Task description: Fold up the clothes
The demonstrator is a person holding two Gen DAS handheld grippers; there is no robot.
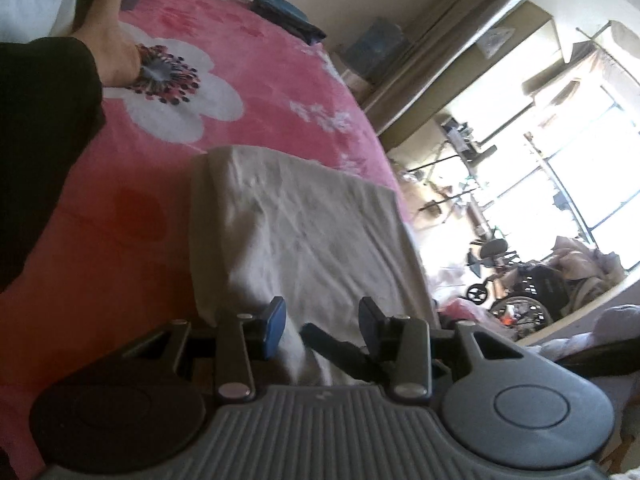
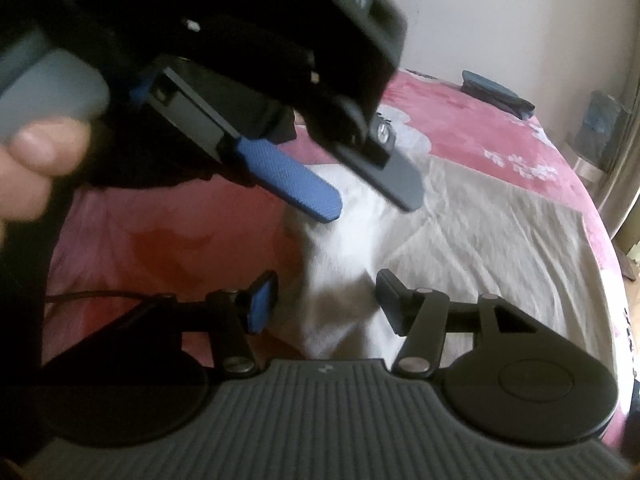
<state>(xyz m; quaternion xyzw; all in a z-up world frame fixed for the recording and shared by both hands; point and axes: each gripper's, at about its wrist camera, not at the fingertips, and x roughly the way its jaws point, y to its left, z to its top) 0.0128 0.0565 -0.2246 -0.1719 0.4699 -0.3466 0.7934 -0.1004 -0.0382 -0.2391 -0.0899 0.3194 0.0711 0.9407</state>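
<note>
A white garment (image 1: 304, 220) lies folded in a rough rectangle on the pink flowered blanket (image 1: 120, 240). Its near end rises in a bunched ridge (image 2: 340, 248). My left gripper (image 1: 322, 326) has that ridge between its blue pads and appears shut on it. The right wrist view shows the same gripper (image 2: 372, 200) slanting down from the upper left, held by a hand (image 2: 36, 160). My right gripper (image 2: 326, 300) stands open lower down on the ridge, its pads clear of the cloth on both sides.
Folded dark blue clothes (image 1: 288, 12) sit at the bed's far edge, a blue box (image 1: 376, 48) behind them. A black-sleeved arm (image 1: 40, 120) crosses the left. The bed edge drops off right toward a cluttered, brightly lit room (image 1: 520, 288).
</note>
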